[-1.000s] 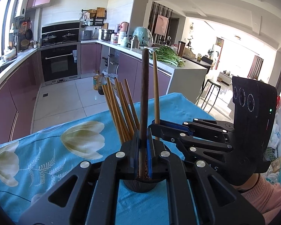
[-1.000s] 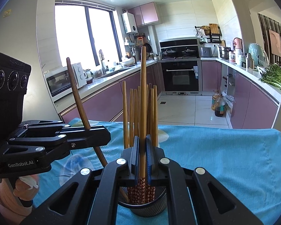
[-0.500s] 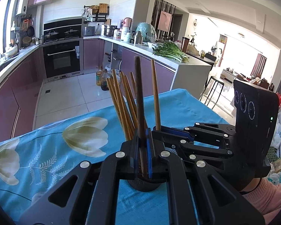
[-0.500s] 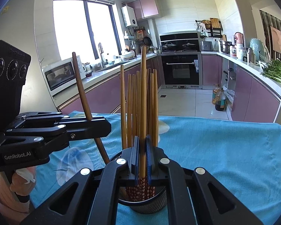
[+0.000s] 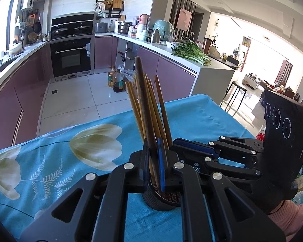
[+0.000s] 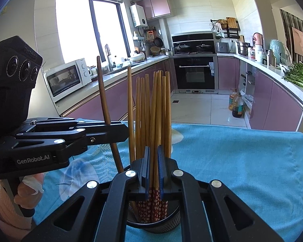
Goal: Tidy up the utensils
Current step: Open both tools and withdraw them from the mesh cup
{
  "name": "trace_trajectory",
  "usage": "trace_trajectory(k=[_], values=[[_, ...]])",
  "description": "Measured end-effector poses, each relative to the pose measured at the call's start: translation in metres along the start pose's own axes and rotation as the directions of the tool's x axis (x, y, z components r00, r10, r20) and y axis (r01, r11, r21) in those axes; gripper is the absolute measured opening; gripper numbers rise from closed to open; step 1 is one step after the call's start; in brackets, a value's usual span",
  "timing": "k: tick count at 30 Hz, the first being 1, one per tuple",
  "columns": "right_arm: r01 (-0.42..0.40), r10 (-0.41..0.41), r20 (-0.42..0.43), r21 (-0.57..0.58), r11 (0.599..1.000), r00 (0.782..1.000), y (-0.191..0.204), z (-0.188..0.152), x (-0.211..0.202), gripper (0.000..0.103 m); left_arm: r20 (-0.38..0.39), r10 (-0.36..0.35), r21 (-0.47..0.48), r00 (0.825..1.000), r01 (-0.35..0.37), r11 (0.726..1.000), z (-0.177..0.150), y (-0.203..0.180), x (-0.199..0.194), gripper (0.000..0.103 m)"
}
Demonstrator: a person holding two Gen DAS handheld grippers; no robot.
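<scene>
A black mesh holder (image 6: pixel 165 224) stands on the blue flowered tablecloth (image 6: pixel 242 161) with several light wooden chopsticks (image 6: pixel 140 113) upright in it. My right gripper (image 6: pixel 153 155) is shut on one light chopstick (image 6: pixel 155 104), whose red patterned end reaches into the holder. My left gripper (image 5: pixel 154 149) is shut on a dark brown stick (image 5: pixel 141 92) that leans left, its lower end inside the holder (image 5: pixel 161 201). In the right wrist view the left gripper (image 6: pixel 122 133) comes in from the left with that dark stick (image 6: pixel 103 92) through its tips. The right gripper (image 5: pixel 178 143) shows in the left wrist view beside the chopsticks.
The tablecloth (image 5: pixel 50 161) ends at the far table edge, with the kitchen floor beyond. Purple cabinets and an oven (image 6: pixel 194 74) line the far walls. A hand in a pink sleeve (image 6: pixel 2 205) holds the left gripper. Oil bottles (image 5: pixel 117 80) stand on the floor.
The dark stick has sunk lower into the holder and now tilts left as my left gripper came down. The light chopstick in my right gripper also sits lower among the others.
</scene>
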State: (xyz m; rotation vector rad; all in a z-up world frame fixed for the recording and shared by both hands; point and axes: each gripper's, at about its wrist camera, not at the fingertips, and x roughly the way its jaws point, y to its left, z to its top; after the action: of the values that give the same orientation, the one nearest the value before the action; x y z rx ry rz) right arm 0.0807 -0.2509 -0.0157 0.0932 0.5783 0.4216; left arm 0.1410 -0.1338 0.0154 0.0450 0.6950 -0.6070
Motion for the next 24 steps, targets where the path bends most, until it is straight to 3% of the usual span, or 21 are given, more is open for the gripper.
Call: trace_trajectory(k=[9,13,16,18,20,24], values=[[0.005,-0.005,0.002,0.008,1.0,1.0,0.0,-0.001,-0.002,0.007,-0.015,0.008,-0.024,1.0,-0.008,1.0,-0.005,0.009,0.011,0.01],[0.005,-0.005,0.004,0.011,1.0,1.0,0.001,-0.002,-0.001,0.011,0.002,0.02,-0.022,1.0,-0.02,1.0,-0.008,0.009,0.007,0.023],[0.003,-0.003,0.01,0.013,1.0,1.0,0.001,-0.003,-0.003,0.018,0.014,0.032,-0.022,0.999,-0.031,0.999,-0.011,0.009,0.002,0.026],[0.003,-0.003,0.013,0.01,1.0,1.0,0.003,-0.003,-0.005,0.023,0.029,0.04,-0.026,0.999,-0.039,0.999,-0.012,0.011,-0.003,0.032],[0.006,-0.006,0.019,0.01,1.0,1.0,0.005,-0.004,-0.006,0.037,0.046,0.05,-0.037,0.998,-0.048,0.998,-0.015,0.013,-0.009,0.041],[0.004,-0.004,0.03,0.012,1.0,1.0,0.008,-0.005,-0.012,0.044,0.105,0.107,-0.054,0.989,-0.101,0.993,-0.027,0.019,-0.029,0.055]])
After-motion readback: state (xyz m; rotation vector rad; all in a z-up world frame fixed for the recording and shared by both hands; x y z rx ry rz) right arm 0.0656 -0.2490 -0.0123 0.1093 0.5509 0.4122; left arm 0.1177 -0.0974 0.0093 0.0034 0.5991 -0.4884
